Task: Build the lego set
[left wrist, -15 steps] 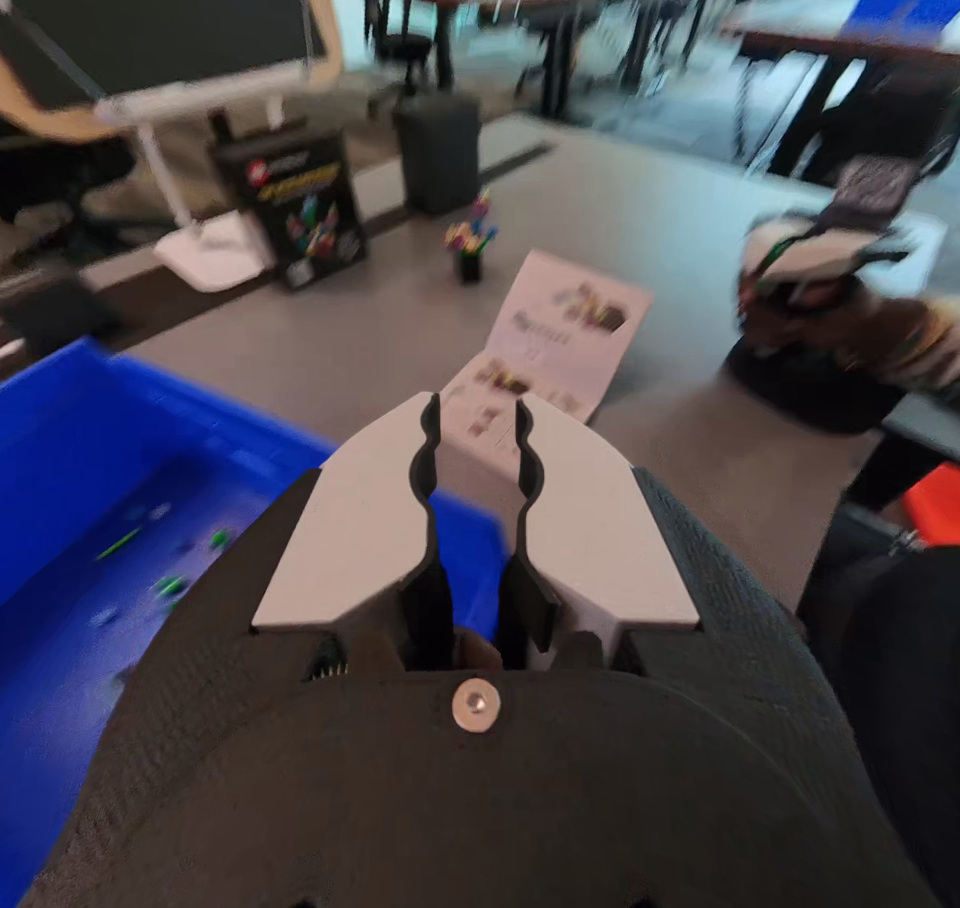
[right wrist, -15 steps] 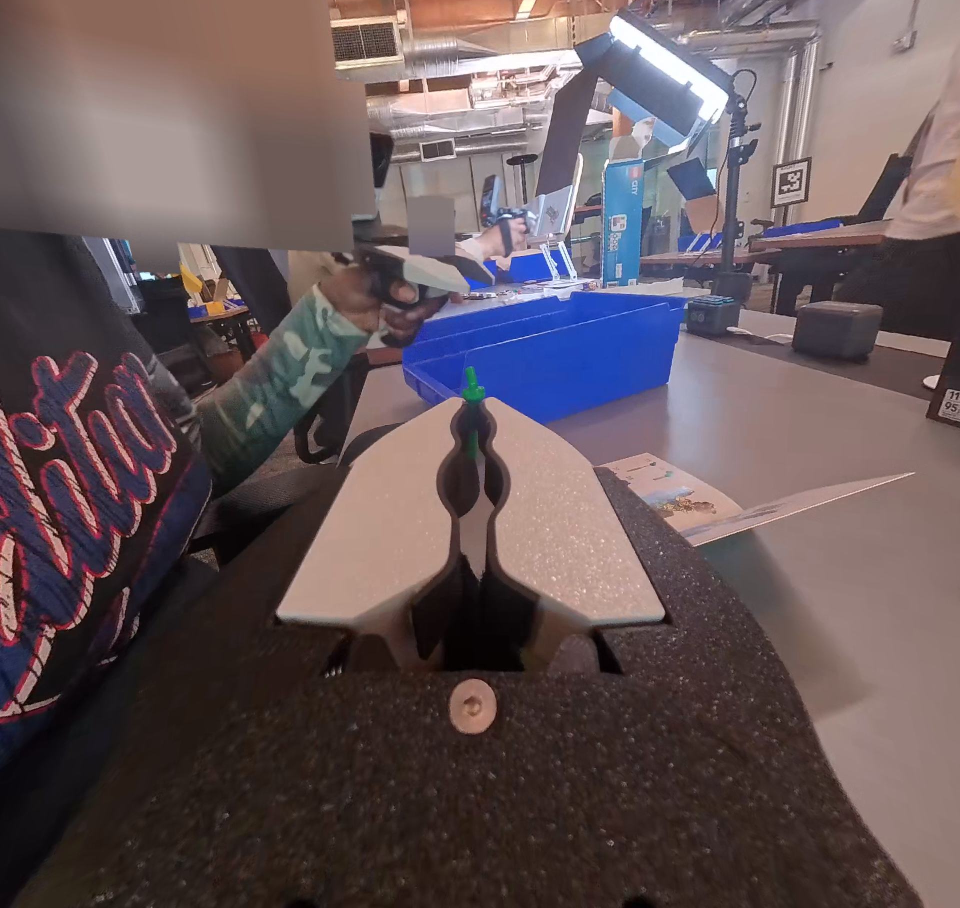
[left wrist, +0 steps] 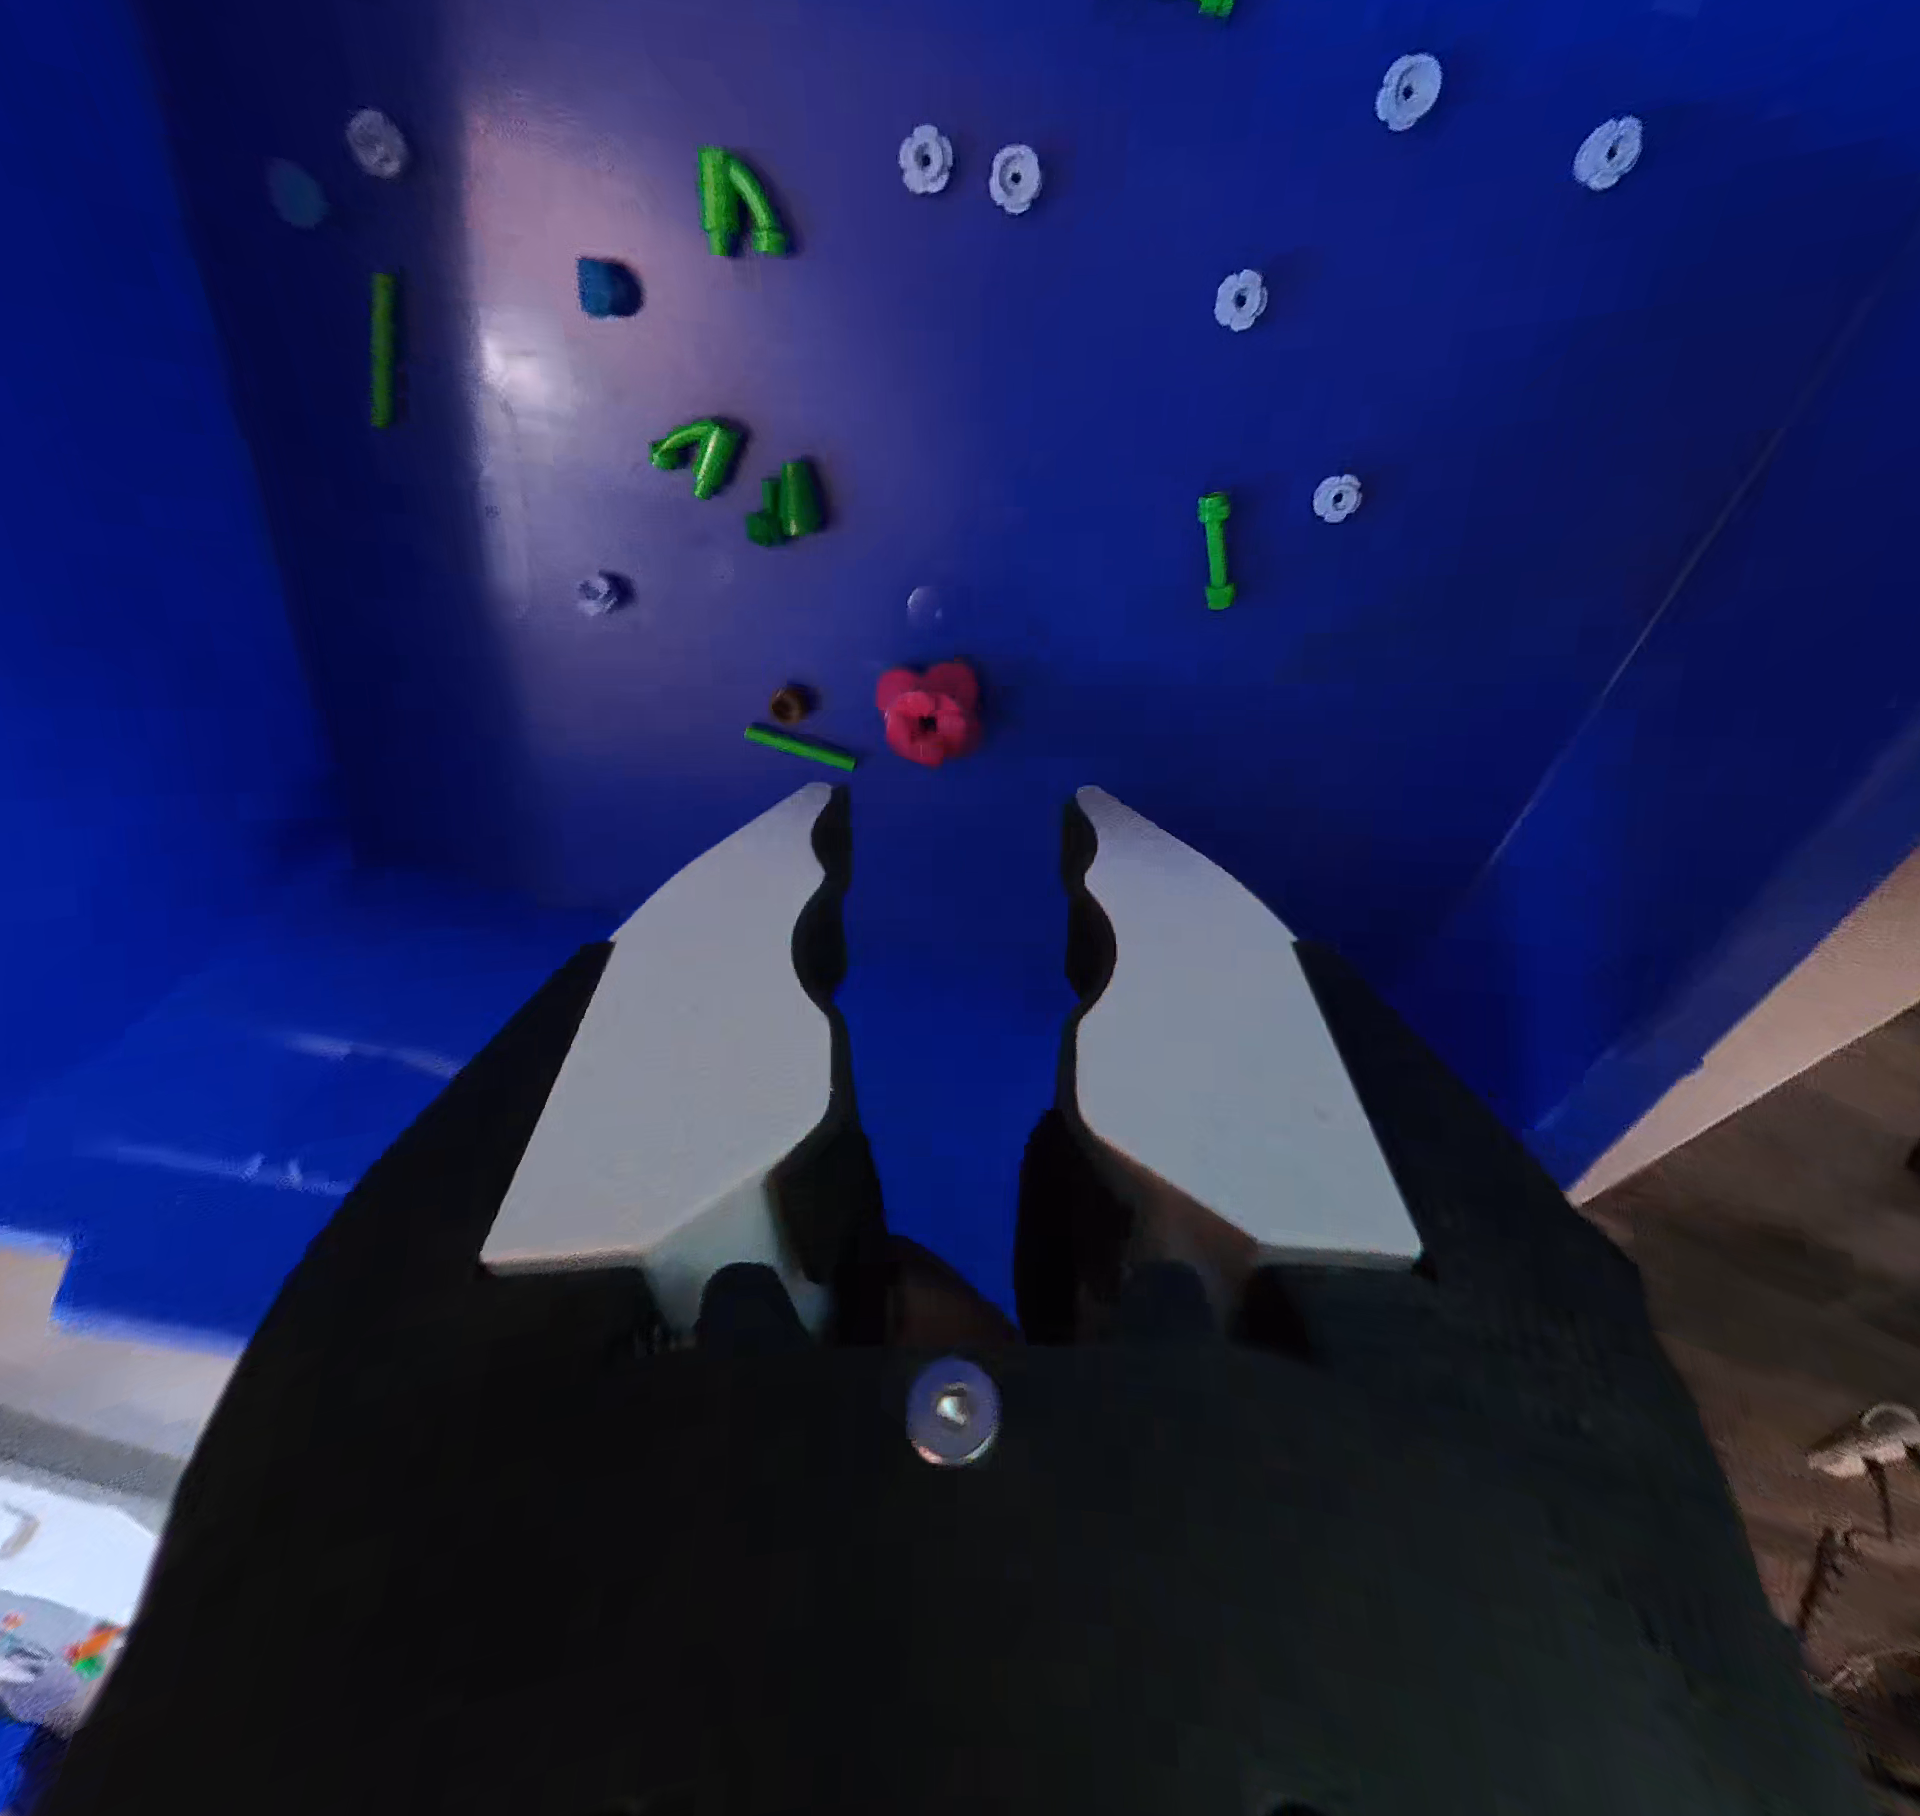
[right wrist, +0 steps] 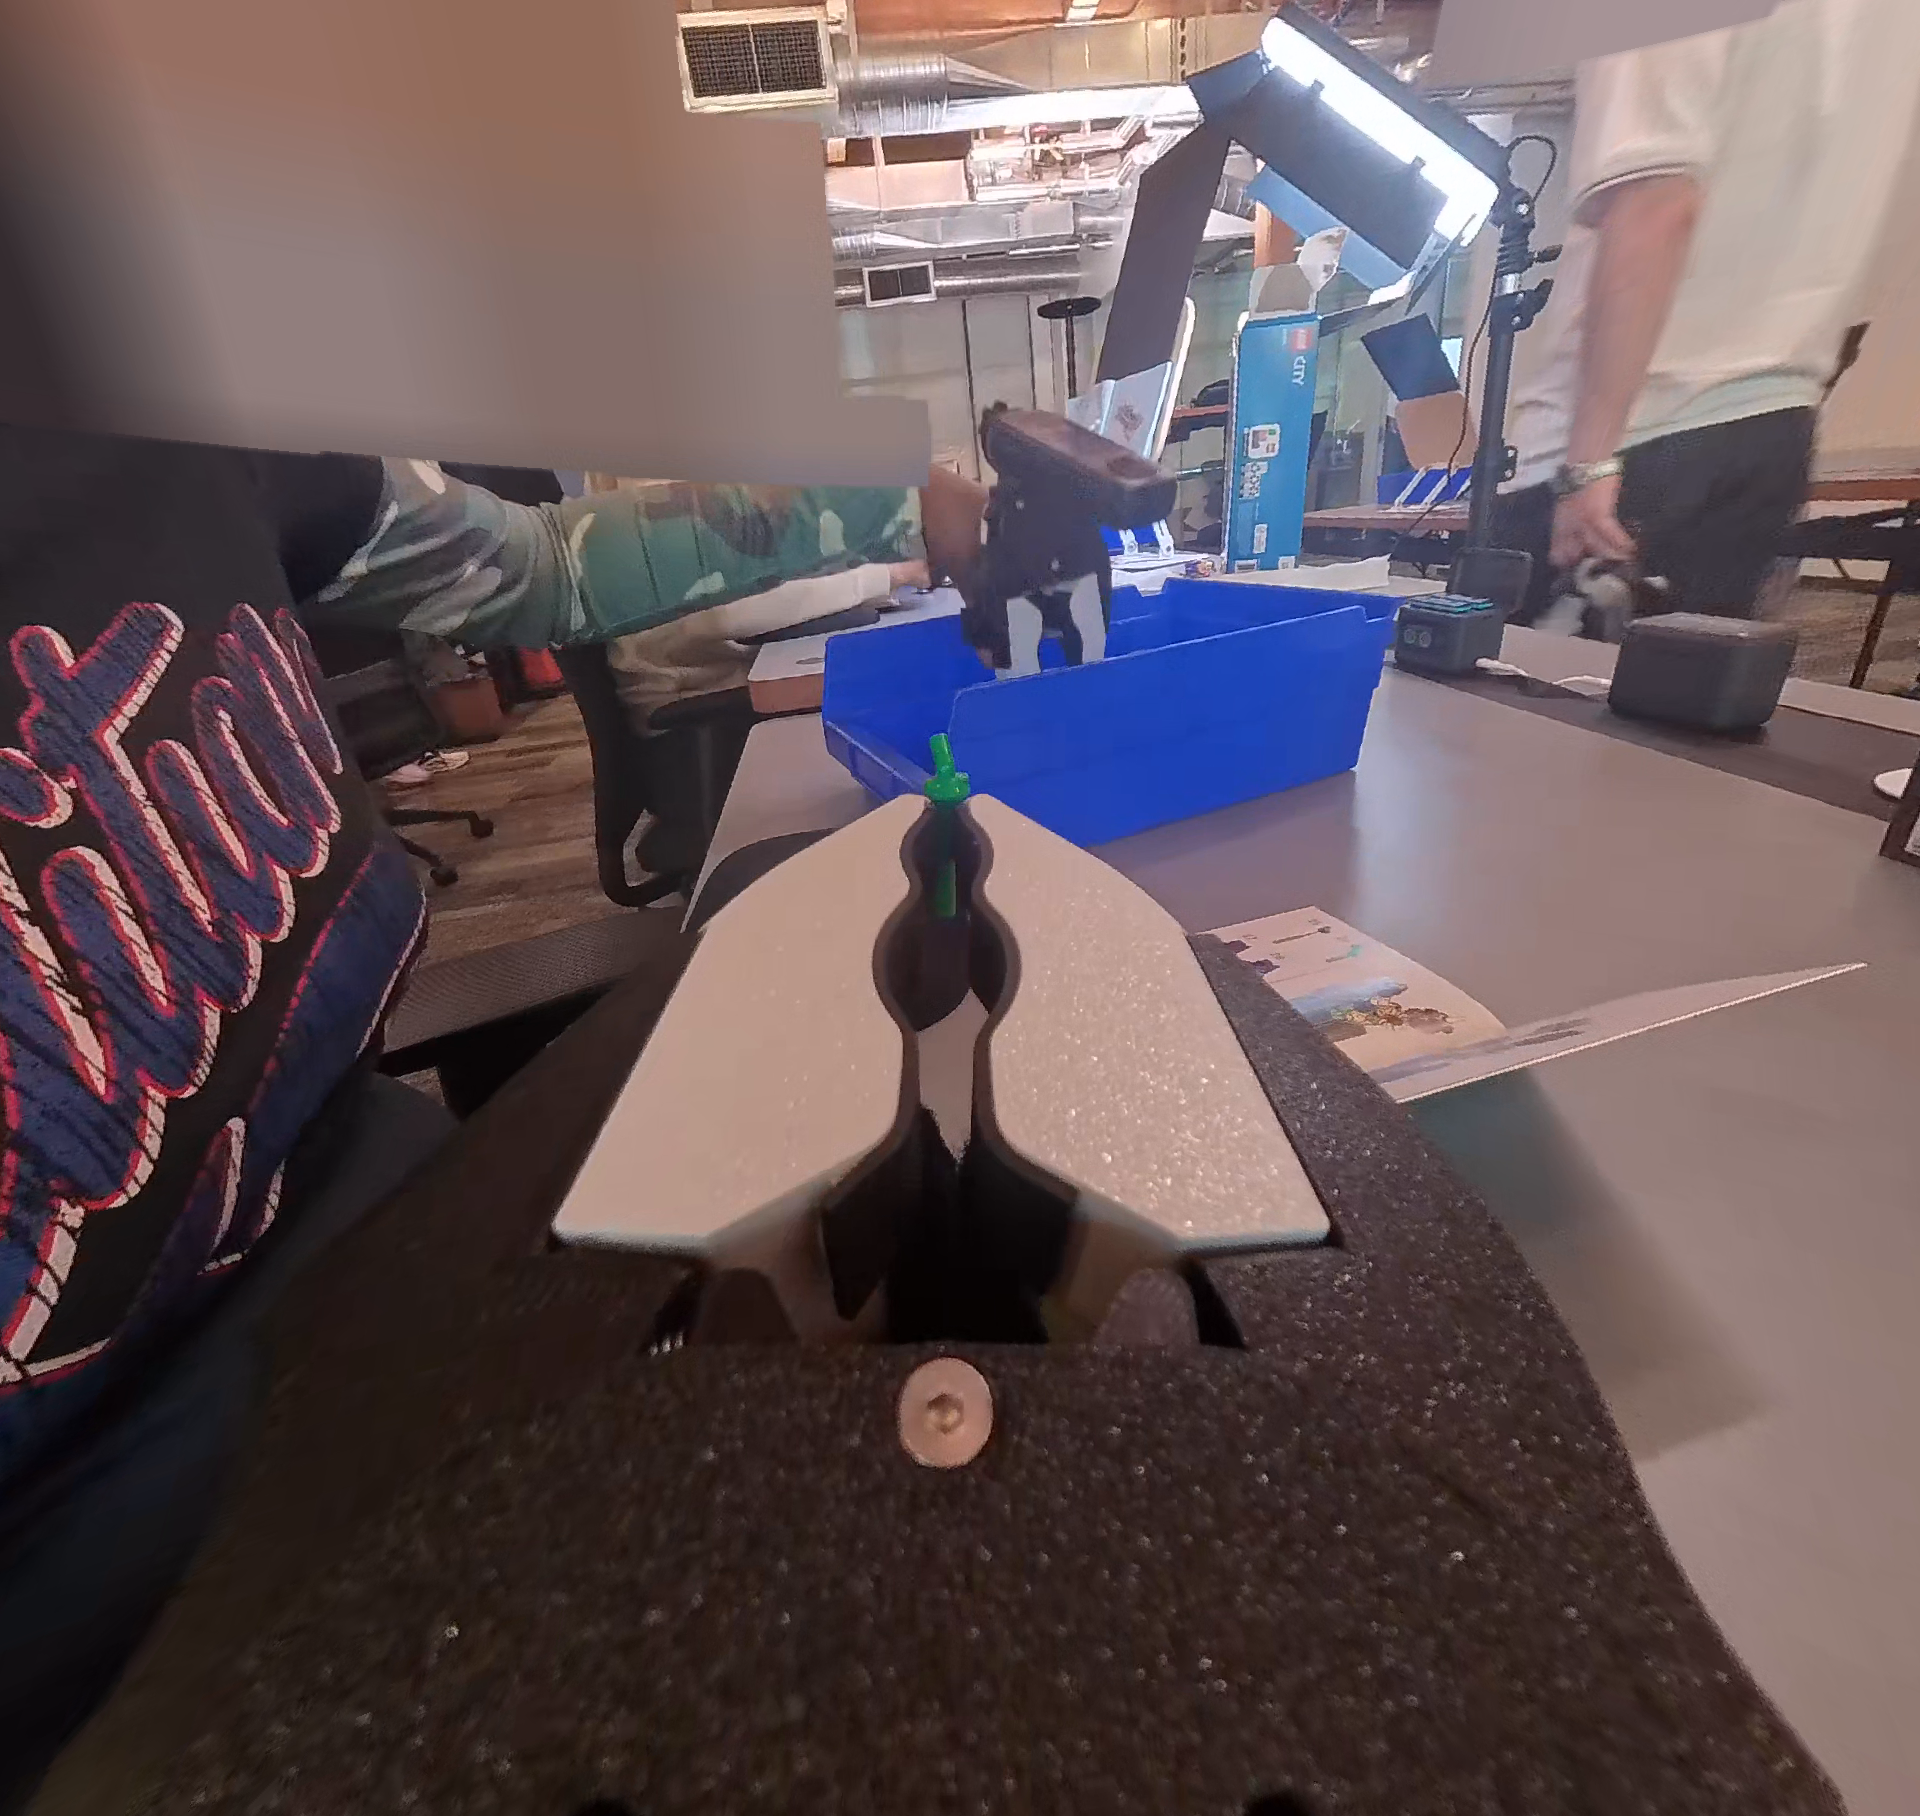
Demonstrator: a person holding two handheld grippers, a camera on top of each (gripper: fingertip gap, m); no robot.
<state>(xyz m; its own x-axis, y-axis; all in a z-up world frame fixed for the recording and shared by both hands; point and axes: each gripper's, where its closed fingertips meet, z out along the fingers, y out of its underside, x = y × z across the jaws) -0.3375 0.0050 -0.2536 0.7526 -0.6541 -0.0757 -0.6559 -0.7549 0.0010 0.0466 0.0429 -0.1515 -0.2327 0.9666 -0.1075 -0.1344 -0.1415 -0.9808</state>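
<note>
Left wrist view: the left gripper (left wrist: pixel 948 810) is held wide apart and empty above the blue bin (left wrist: pixel 1714 831), just below a red flower piece (left wrist: pixel 928 712) at frame centre. Light, rigid and small, it is best pinched across its petals. The right gripper (right wrist: pixel 948 802) is clamped on a thin green stem (right wrist: pixel 943 831).

I hold the left gripper (left wrist: pixel 948 810) over the deep blue plastic bin (left wrist: pixel 1714 727), its pale grey fingers (left wrist: pixel 717 1018) spread apart with nothing between them. Just beyond the tips lies a red flower-shaped brick (left wrist: pixel 928 713), with a thin green rod (left wrist: pixel 799 748) and a small brown stud (left wrist: pixel 792 701) beside it. Green stem pieces (left wrist: pixel 740 203) and pale lilac round flower plates (left wrist: pixel 1240 299) lie scattered farther off.
</note>
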